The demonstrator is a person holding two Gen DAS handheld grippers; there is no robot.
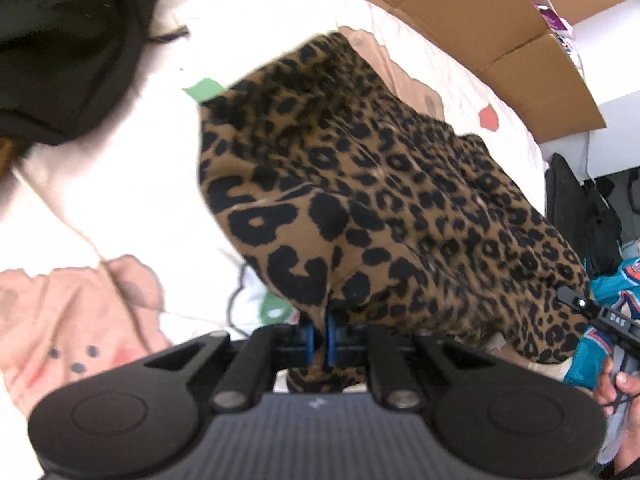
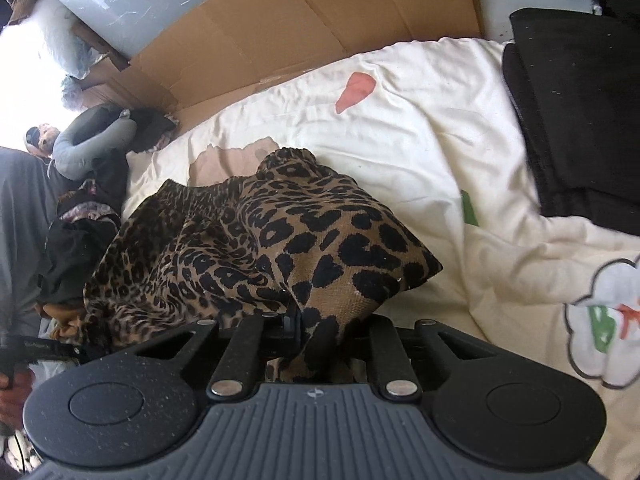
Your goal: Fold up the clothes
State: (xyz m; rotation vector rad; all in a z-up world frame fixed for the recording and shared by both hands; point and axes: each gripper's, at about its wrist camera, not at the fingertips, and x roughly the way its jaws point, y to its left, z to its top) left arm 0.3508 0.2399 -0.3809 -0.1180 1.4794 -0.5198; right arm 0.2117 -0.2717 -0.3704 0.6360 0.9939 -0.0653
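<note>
Beside cream duvet (image 2: 420,128), flattened cardboard box (image 2: 312,20), contents unseen, leopard-print garment (image 2: 260,240)

Both wrist views steeply down, close on garment (image 1: 380,200)

The left gripper (image 1: 320,338) pinched an edge of the leopard-print garment (image 1: 360,200), which hung over a cream printed blanket (image 1: 120,200).

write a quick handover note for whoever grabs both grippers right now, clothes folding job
Left gripper: shut on one edge of the leopard-print garment.
Right gripper: shut on another edge of the same garment.
The garment hangs bunched between the two, over the cream bedspread.
Done: garment picked up at two points. No fold shows yet.
Left: spread it flat on the bedspread, fold it, set it aside.
</note>
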